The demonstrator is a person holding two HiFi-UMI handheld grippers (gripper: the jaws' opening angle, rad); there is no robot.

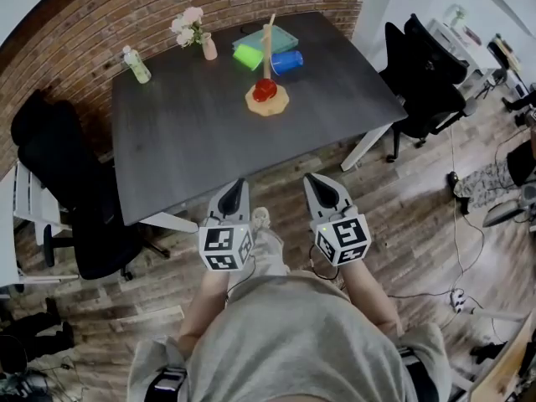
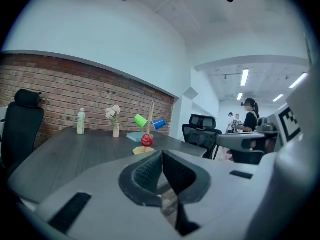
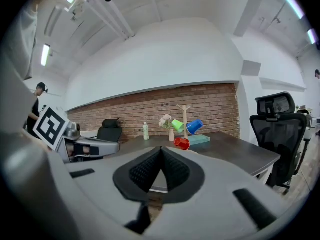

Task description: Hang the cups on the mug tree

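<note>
- Left tool (image 1: 238, 184): jaws pressed together, empty, held off the near edge of the surface (image 1: 193, 141).
- Right tool (image 1: 313, 179): jaws pressed together, empty, beside the left tool.
- Mug tree (image 1: 268, 44): far side of the surface, with the green cup (image 1: 247, 56) and blue cup (image 1: 286, 61) hanging high and the red cup (image 1: 265, 90) low near the base.

You are holding the left gripper (image 1: 238, 188) and the right gripper (image 1: 316, 182) side by side just ahead of your waist, both pointing forward and roughly level. Each one's jaws are sitting pressed together, tip to tip, gripping nothing.
</note>
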